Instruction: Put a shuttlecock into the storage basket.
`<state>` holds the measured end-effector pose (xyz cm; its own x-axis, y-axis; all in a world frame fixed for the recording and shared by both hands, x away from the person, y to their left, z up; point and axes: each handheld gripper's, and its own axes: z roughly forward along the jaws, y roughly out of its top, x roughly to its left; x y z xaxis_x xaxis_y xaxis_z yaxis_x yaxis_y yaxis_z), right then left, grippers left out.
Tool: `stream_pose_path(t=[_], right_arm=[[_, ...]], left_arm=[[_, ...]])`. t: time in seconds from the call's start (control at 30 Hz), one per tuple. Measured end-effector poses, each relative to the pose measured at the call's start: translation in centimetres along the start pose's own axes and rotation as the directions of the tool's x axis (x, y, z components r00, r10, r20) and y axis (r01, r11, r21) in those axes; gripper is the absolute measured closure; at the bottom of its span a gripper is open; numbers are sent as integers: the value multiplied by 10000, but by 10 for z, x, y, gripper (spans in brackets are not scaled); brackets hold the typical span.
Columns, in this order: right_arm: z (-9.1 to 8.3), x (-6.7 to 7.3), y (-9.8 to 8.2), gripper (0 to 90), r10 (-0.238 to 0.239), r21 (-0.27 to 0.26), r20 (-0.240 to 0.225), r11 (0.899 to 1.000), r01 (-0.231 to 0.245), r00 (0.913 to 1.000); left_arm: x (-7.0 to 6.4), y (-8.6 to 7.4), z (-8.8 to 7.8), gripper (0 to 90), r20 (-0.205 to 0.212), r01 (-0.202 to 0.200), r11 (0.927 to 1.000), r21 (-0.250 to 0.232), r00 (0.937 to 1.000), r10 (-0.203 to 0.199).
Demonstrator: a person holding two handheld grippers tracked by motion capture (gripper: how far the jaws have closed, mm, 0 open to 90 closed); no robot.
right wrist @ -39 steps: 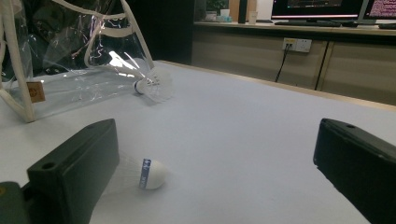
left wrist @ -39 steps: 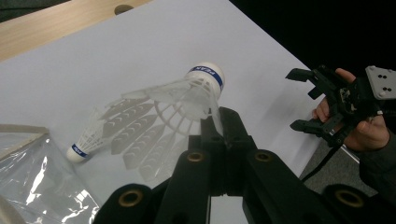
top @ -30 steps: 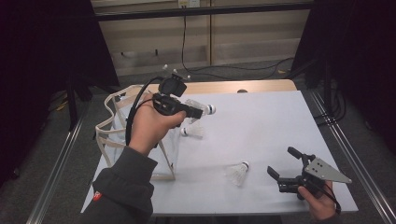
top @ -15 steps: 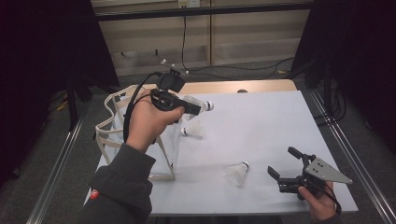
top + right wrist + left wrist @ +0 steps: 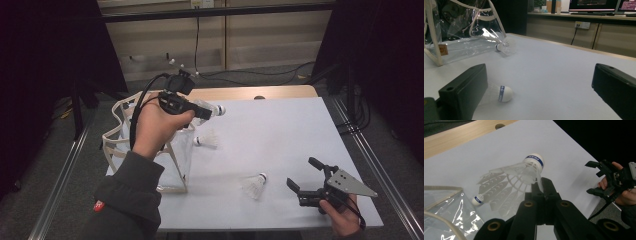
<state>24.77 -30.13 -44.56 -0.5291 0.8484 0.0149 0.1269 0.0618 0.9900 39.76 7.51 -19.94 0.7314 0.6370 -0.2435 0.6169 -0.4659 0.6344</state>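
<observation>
My left gripper [image 5: 209, 112] is shut on the feather skirt of a white shuttlecock [image 5: 524, 170] and holds it in the air beside the top of a clear bag [image 5: 112, 145]. Its blue-banded cork [image 5: 220, 109] points away from the bag. A second shuttlecock [image 5: 206, 141] lies on the white table against the bag's side, also visible as shuttlecock [image 5: 505, 46]. A third shuttlecock [image 5: 254, 185] lies near the front, just in front of my right gripper [image 5: 303, 173], beside its left jaw in the right gripper view [image 5: 501, 93]. The right gripper [image 5: 541, 82] stands open with nothing between its jaws.
The clear plastic bag [image 5: 461, 47] with white trim stands open at the table's left edge. A wooden strip [image 5: 260, 92] runs along the far edge of the white tabletop [image 5: 280, 135]. Metal rails and cables lie on the floor around the table.
The left hand has drifted slightly up and toward the bag, carrying the shuttlecock. The right gripper and the two shuttlecocks on the table have not moved.
</observation>
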Motion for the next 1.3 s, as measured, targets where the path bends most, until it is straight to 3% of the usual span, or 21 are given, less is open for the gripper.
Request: stream_pose_path(t=[0.63,1.3], right_arm=[[0,0,0,2,-11,-18,-15,10000,11,10000],[0,0,0,2,-5,-43,-12,10000,5,10000]], left_arm=[[12,4,-9,900,-237,239,9997,-57,9994,-241],[23,7,-14,900,-221,457,9989,33,9987,-456]])
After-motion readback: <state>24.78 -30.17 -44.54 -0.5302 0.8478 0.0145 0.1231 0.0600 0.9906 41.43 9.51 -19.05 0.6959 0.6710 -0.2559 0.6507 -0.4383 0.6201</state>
